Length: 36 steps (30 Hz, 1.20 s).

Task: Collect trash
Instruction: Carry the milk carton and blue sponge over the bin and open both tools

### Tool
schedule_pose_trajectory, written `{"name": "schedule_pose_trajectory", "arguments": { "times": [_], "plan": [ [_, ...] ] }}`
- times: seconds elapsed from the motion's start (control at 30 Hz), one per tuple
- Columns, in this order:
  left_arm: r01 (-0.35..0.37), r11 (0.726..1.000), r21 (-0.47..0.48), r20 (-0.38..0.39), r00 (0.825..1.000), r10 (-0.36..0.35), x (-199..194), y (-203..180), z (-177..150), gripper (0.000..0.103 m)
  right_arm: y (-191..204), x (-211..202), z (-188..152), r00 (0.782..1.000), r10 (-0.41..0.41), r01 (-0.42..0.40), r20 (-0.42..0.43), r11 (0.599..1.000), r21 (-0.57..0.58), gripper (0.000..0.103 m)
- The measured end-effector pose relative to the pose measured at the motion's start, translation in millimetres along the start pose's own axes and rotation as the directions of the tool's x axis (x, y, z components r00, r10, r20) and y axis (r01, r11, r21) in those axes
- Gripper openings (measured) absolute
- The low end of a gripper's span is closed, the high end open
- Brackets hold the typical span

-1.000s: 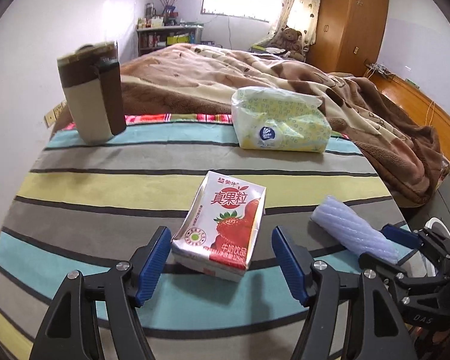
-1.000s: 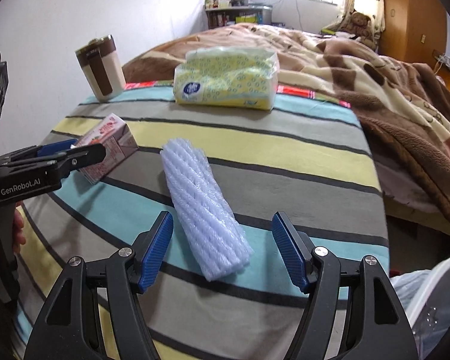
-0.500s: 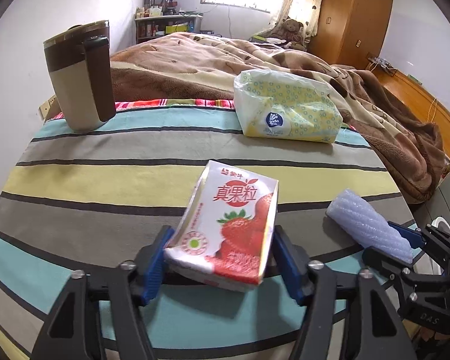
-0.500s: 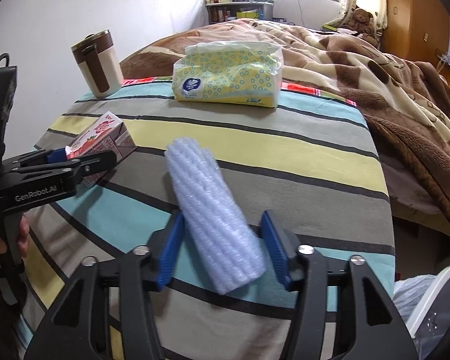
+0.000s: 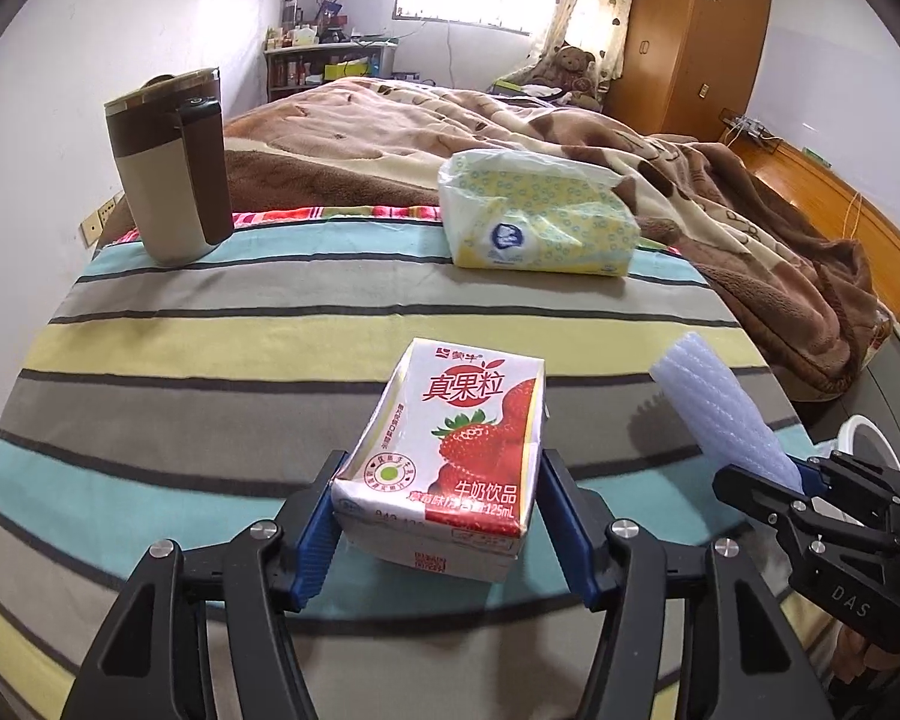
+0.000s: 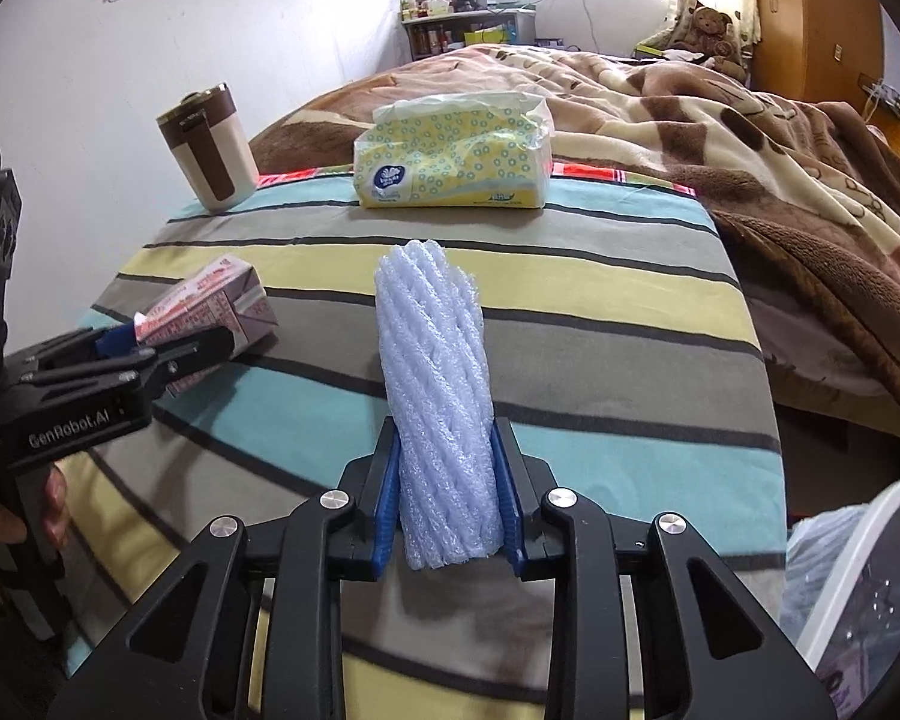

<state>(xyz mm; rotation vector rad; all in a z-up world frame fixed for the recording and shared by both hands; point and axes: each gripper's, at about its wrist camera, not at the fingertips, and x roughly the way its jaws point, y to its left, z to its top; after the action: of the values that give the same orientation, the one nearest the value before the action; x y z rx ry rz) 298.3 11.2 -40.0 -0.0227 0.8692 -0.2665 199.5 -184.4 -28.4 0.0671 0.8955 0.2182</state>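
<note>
My left gripper (image 5: 438,516) is shut on a strawberry milk carton (image 5: 450,450) and holds it tilted, just above the striped tablecloth (image 5: 210,372). The carton also shows in the right wrist view (image 6: 210,306). My right gripper (image 6: 447,498) is shut on a pale blue foam net roll (image 6: 435,384), lifted with its far end raised. The roll also shows at the right in the left wrist view (image 5: 720,414).
A brown and cream lidded mug (image 5: 171,168) and a yellow tissue pack (image 5: 534,222) stand at the table's far edge. A bed with a brown blanket (image 5: 570,126) lies behind. A white bin with a plastic liner (image 6: 858,576) sits low on the right.
Both grippers closed: the left on the milk carton, the right on the foam roll. Both things have since been raised and tilted off the tablecloth.
</note>
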Motion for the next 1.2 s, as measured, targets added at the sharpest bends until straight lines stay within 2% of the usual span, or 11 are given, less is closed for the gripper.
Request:
{"name": "schedule_pose_trajectory", "arguments": {
  "times": [0.33, 0.6, 0.73, 1.2],
  "plan": [
    [0.021, 1.000, 0.022, 0.056, 0.998, -0.022, -48.3, -26.4, -21.3, 0.061, -3.8, -38.4, -15.2, 0.998, 0.002, -0.005, 0.064, 0.999, 0.051, 0.029],
    [0.074, 0.997, 0.037, 0.085, 0.993, -0.077, -85.5, -54.5, -38.8, 0.061, -10.5, -75.3, -32.3, 0.992, -0.008, -0.001, 0.124, 0.997, 0.078, 0.029],
    [0.077, 0.995, 0.060, 0.111, 0.990, -0.083, -105.0, -71.2, -47.7, 0.061, -17.0, -92.1, -41.0, 0.988, -0.011, -0.003, 0.152, 0.996, 0.093, 0.029],
    [0.108, 0.982, 0.155, 0.196, 0.971, -0.138, -153.1, -132.7, -61.5, 0.061, -52.9, -140.0, -65.3, 0.966, -0.103, 0.056, 0.238, 0.979, 0.195, 0.029]
  ]
}}
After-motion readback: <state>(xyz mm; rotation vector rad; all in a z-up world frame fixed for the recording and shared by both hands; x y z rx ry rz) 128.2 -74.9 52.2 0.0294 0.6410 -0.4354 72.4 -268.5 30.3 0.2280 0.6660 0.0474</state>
